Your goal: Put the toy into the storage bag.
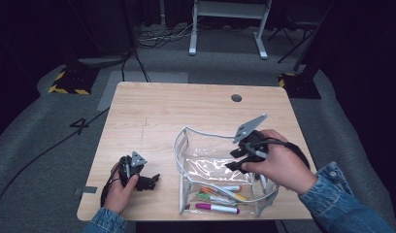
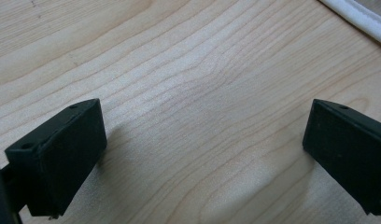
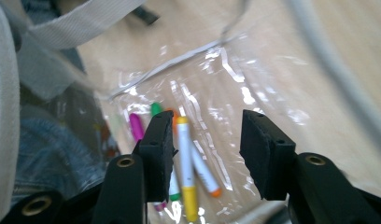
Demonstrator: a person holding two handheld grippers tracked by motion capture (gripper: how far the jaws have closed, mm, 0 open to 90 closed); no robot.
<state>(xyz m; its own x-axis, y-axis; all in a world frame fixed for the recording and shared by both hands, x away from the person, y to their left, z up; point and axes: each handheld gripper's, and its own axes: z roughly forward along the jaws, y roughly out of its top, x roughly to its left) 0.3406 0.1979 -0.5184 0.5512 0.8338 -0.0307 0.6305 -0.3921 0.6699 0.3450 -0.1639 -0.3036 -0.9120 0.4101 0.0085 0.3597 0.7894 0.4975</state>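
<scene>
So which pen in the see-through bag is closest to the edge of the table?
The pink pen. It lies lowest in the clear bag, right by the table's near edge, while the green, orange and yellow pens sit farther in, closer to the right gripper.

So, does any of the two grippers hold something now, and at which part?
Nothing is held. The right gripper is open above the markers in the clear pouch; the left gripper is open over bare table.

Grey carpet floor (image 1: 36,141), white desk frame (image 1: 230,19), dark surroundings.
</scene>
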